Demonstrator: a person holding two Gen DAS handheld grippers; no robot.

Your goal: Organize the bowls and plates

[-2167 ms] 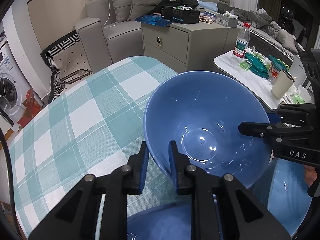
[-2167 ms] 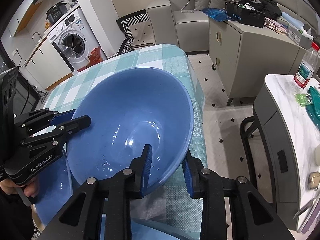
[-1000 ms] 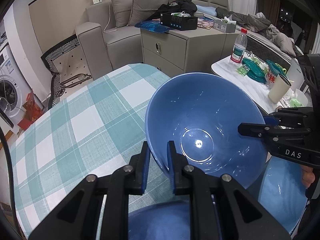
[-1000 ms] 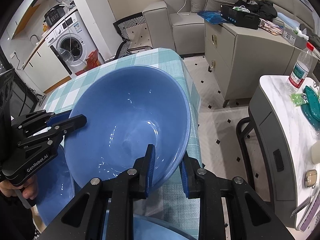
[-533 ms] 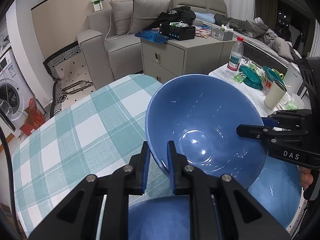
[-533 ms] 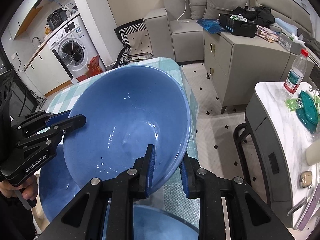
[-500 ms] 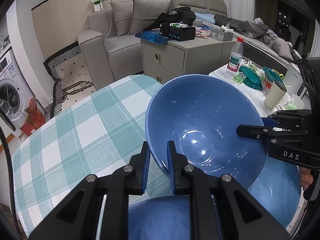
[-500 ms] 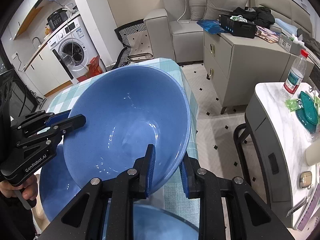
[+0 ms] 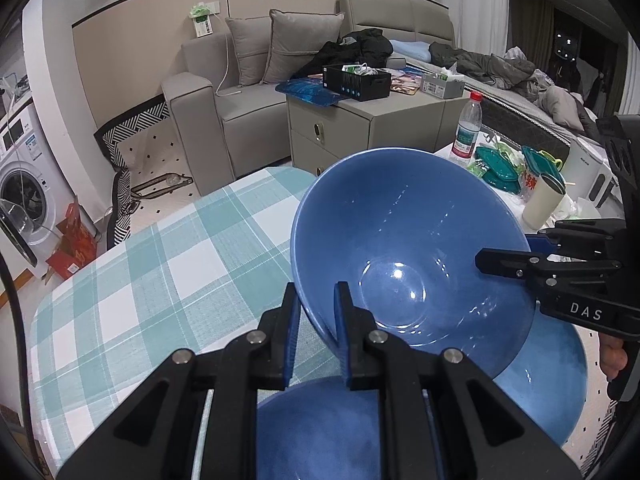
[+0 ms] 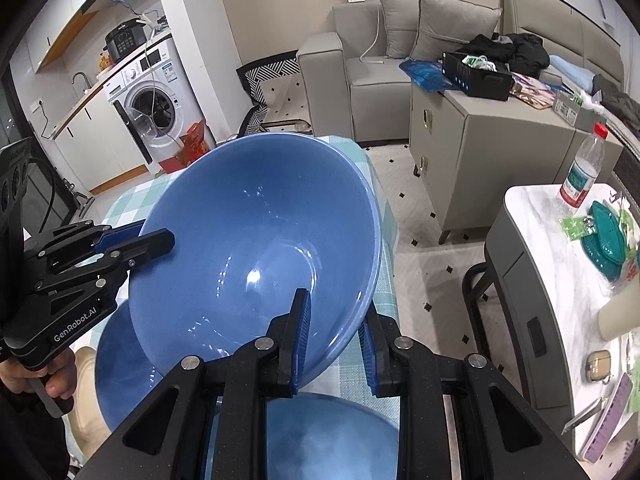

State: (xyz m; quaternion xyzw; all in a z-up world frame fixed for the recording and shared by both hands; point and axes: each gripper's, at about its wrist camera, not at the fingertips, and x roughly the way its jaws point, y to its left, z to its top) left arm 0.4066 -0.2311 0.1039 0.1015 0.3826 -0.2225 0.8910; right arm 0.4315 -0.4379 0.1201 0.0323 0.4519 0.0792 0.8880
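A large blue bowl [image 9: 404, 240] hangs tilted above the teal checked table [image 9: 140, 280], held by both grippers. My left gripper [image 9: 318, 300] is shut on its near rim, one finger inside and one outside. In the left wrist view my right gripper [image 9: 508, 248] pinches the opposite rim. In the right wrist view the bowl [image 10: 256, 248] fills the middle, my right gripper [image 10: 336, 312] is shut on its lower rim, and my left gripper [image 10: 154, 234] grips its left rim. Two more blue bowls [image 9: 320, 420] [image 9: 552, 380] sit on the table below.
A white side table [image 10: 532, 216] to the right carries a water bottle [image 10: 580, 172], teal containers [image 10: 604, 240] and a cup [image 9: 544, 200]. A grey cabinet [image 9: 360, 128] and sofa [image 9: 240, 80] stand beyond the table's far edge. A washing machine [image 10: 156, 108] is at the left.
Both grippers have risen with the blue bowl held between them. It now hangs higher above the table, and more of the lower bowls shows beneath it.
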